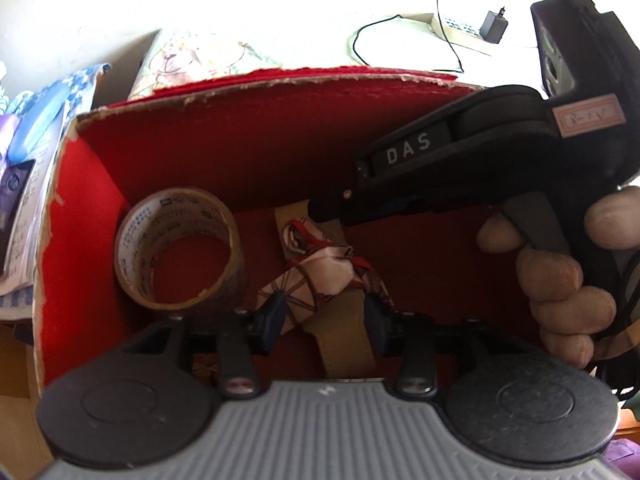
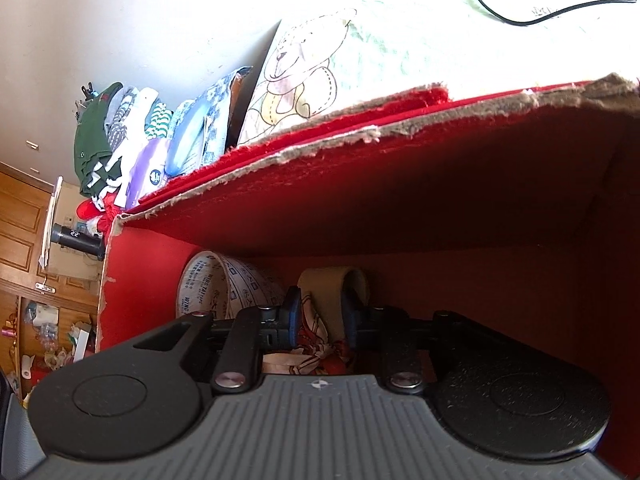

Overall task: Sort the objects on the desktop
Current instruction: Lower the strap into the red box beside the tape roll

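We see the patterned scarf (image 1: 320, 268) knotted around a tan strap (image 1: 344, 332) on the floor of the red box (image 1: 240, 148), beside the tape roll (image 1: 176, 248). It looks light, soft and slippery, so we would pinch it at the knot. Our left gripper (image 1: 326, 316) stands partly open around it without closing, and our right gripper (image 2: 322, 320) is also partly open, with the cloth between its jaws; we cannot tell whether it has hold.

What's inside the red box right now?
In the red box: a tape roll, a tan strap and a patterned scarf knotted on it. The near floor is hidden by both hand-held grippers.

— Where are you working?
— You're in a lived-in home: folded clothes (image 2: 104, 140) piled by wooden cabinet doors (image 2: 20, 224), a teddy-bear cloth (image 2: 304, 76) spread over the table.
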Demonstrator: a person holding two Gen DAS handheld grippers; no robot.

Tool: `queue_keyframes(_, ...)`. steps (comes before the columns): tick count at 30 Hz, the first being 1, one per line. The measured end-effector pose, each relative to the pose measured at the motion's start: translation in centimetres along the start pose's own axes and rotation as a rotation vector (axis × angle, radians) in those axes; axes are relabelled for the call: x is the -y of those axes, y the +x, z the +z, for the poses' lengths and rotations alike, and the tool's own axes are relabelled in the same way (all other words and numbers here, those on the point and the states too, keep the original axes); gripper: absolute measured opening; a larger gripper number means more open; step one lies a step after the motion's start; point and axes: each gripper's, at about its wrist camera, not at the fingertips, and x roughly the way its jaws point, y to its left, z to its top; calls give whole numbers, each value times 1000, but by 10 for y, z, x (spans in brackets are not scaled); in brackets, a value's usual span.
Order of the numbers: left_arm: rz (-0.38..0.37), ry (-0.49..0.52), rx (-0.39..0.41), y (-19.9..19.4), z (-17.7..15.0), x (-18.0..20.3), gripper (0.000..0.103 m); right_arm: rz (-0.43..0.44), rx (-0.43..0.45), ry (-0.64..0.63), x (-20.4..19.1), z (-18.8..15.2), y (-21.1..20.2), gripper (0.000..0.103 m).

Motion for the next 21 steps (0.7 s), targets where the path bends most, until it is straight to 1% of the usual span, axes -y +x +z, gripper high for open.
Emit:
queue_keyframes(2, 13, 0, -8, 2, 2, 0, 44, -11, -18, 1, 1, 0, 3, 30)
queue_keyframes(4, 29, 6, -12, 6, 5, -2, 45, -34, -75, 6, 1, 0, 11, 30)
queue_keyframes(5, 37, 10, -16, 7, 5, -1, 45, -43, -83, -3, 0, 0, 13, 30)
queue_keyframes(7, 48, 18, -14, 8, 5, 0, 45, -27, -83, -14, -1, 1, 11, 31)
queue_keyframes(10, 52, 15, -12, 8, 5, 0, 47, -9, -89, -18, -1, 1, 11, 30)
queue_keyframes(13, 84, 20, -16, 11, 6, 1, 47, 24, -94, -28, -1, 1, 11, 29)
queue_keyframes(17, 136, 57, -17, 12, 7, 8, 55, 49, -110, -12, 4, 2, 11, 29)
queue_keyframes(18, 146, 60, -18, 13, 8, 8, 56, 55, -115, -13, 4, 1, 11, 30)
queue_keyframes(21, 160, 52, -45, 16, 10, 6, 56, 29, -135, -34, -1, -1, 14, 30)
